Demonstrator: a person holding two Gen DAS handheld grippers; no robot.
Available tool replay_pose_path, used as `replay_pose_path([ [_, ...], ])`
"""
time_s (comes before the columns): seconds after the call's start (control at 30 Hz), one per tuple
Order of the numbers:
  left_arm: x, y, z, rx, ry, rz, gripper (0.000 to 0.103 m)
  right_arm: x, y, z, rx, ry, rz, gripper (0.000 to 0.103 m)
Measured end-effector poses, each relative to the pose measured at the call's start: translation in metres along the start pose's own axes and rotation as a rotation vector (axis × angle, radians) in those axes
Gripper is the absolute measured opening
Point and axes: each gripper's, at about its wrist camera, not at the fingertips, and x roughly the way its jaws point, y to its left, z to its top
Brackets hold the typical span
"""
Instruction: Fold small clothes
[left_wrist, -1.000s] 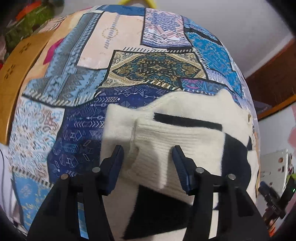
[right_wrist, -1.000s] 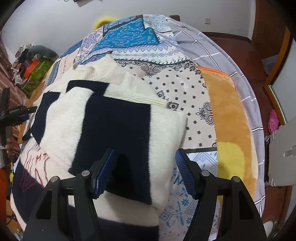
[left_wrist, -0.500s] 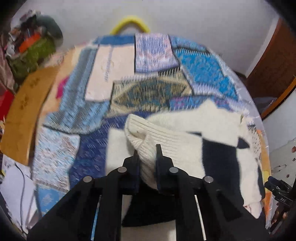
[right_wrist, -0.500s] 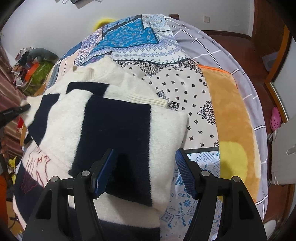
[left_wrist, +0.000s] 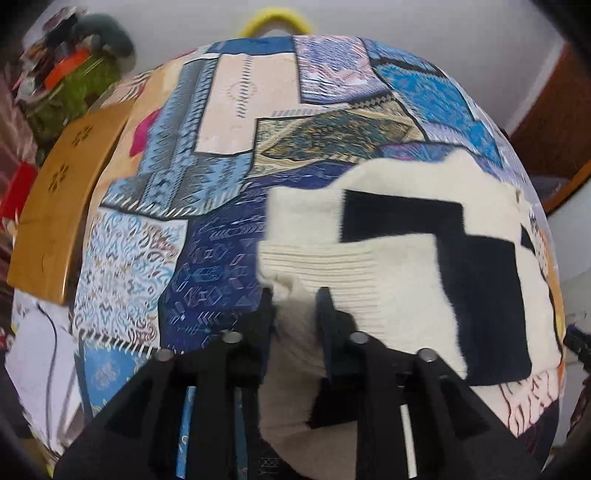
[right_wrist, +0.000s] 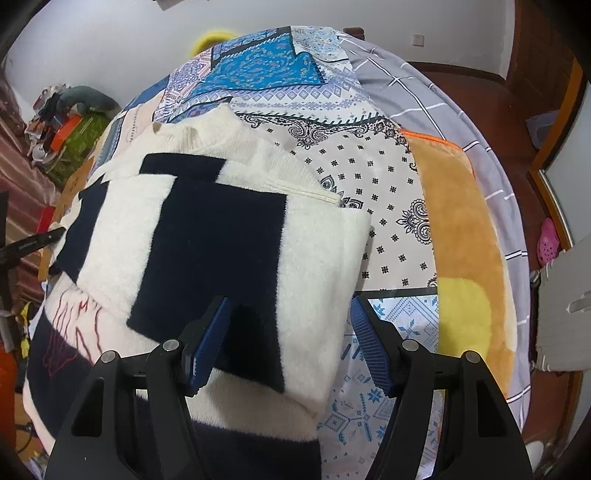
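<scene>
Dropped from the left gripper (left_wrist: 295, 308), whose opening fingers seemingly straddle it unpinched, the sleeve (left_wrist: 332, 266) lies flat.

1 sweater (right_wrist: 207, 236) – 1 patchwork bedspread (left_wrist: 155, 258) – 2 hand-held grippers: left (left_wrist: 295, 310), right (right_wrist: 291, 325); 1 orange blanket (right_wrist: 454, 229).

A cream sweater (left_wrist: 399, 266) with large navy blocks lies spread flat just ahead of the left claw (left_wrist: 295, 314), its fuzzy knit partly folded over itself. Its ribbed cream cuff sits nearest that claw, reaching down between the fingers. From the right claw (right_wrist: 290, 332) the same sweater (right_wrist: 207, 251) lies ahead and to the left, a navy panel directly in front, its cream right edge just inside the right finger. Red stitching marks the lower left part.
</scene>
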Motion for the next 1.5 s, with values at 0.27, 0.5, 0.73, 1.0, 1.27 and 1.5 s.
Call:
replay_pose_path([
  [0.27, -0.019, 0.026, -0.011, -0.013, -0.009, 0.026, 0.042, -0.014, 0.000, -0.003, -0.013, -0.019, -0.030, 0.074],
  [0.5, -0.033, 0.016, -0.036, 0.075, 0.008, 0.022, 0.052, -0.025, 0.004, -0.009, -0.005, -0.027, -0.030, 0.074],
  [0.73, -0.034, 0.004, -0.059, 0.086, 0.054, -0.026, 0.065, -0.025, 0.008, -0.027, 0.010, 0.003, -0.009, 0.078],
  [1.0, -0.018, 0.007, -0.084, 0.037, 0.122, -0.064, 0.071, 0.010, 0.005, -0.054, 0.009, 0.110, 0.002, 0.078],
  [1.27, -0.012, 0.010, -0.085, 0.018, 0.132, -0.114, 0.071, 0.022, 0.001, -0.054, 0.048, 0.106, 0.141, 0.038],
  [1.5, -0.022, -0.002, -0.090, 0.077, 0.098, -0.159, 0.018, 0.023, 0.014, -0.043, 0.013, 0.061, 0.090, 0.011],
])
